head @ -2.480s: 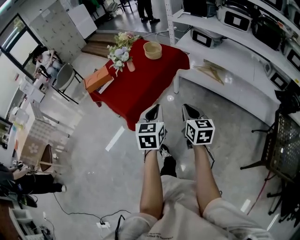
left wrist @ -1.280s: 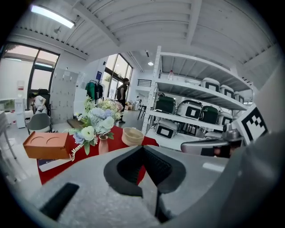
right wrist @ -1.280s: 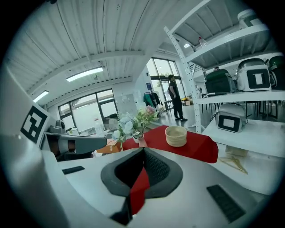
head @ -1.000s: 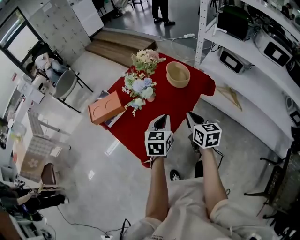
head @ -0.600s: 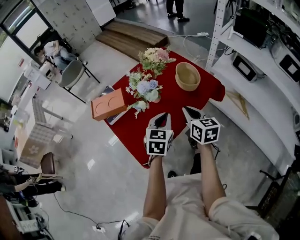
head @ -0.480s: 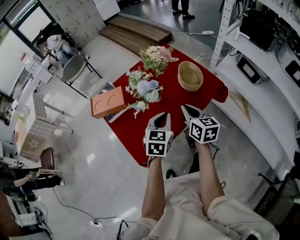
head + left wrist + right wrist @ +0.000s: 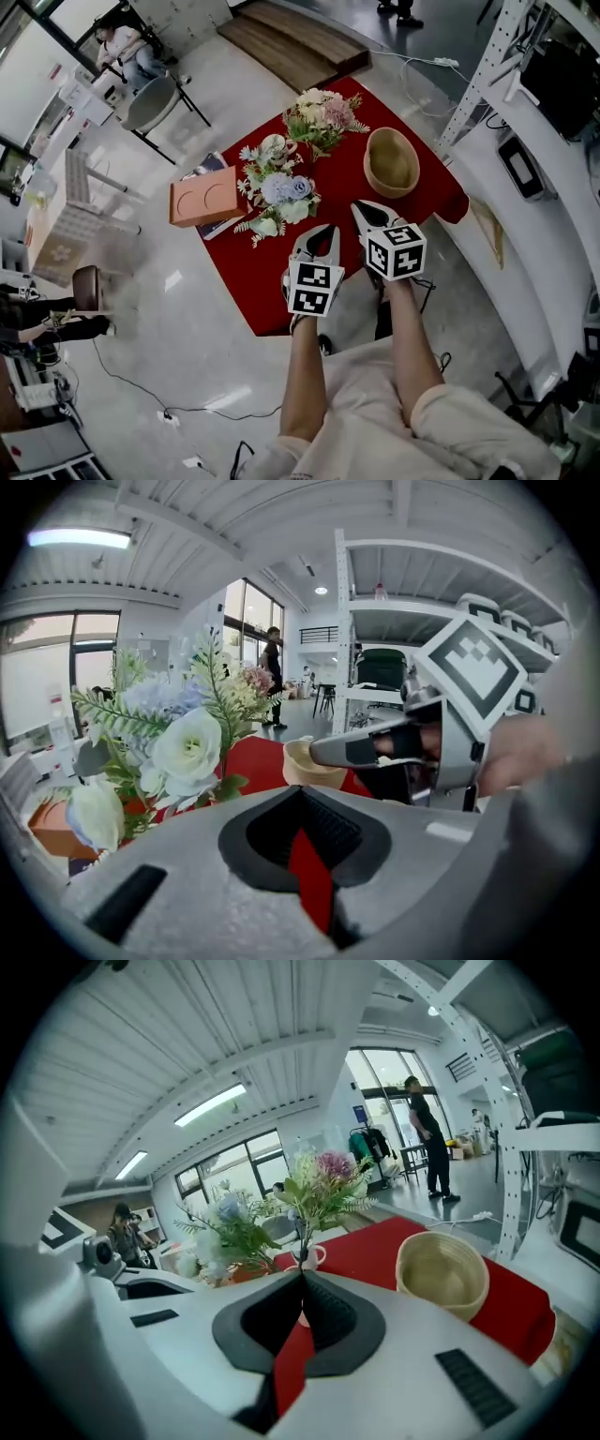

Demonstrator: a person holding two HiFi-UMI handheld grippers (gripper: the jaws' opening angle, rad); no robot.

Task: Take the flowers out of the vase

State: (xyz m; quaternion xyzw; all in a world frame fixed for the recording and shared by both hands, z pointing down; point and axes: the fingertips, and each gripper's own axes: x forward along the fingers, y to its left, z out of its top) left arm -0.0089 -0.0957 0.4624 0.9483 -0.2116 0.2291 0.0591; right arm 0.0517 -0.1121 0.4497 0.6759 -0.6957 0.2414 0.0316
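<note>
Two bunches of flowers stand on the red table (image 7: 356, 202). The white and blue bunch (image 7: 274, 195) (image 7: 164, 747) hides its own vase. Behind it the pink and cream bunch (image 7: 323, 111) (image 7: 319, 1180) rises from a small white vase (image 7: 305, 1258) (image 7: 274, 147). My left gripper (image 7: 323, 232) (image 7: 300, 791) is shut and empty, over the table's near edge, just right of the white and blue bunch. My right gripper (image 7: 359, 208) (image 7: 302, 1279) is shut and empty beside it, pointing toward the white vase.
A woven basket (image 7: 392, 161) (image 7: 441, 1274) sits at the table's right. An orange box (image 7: 204, 199) lies on its left edge. White shelving (image 7: 525, 141) runs close along the right. A chair (image 7: 155, 98) and people are farther back.
The person has walked up to the table. Both grippers, earlier over bare floor, now reach over its near edge beside the flowers. Both stayed shut.
</note>
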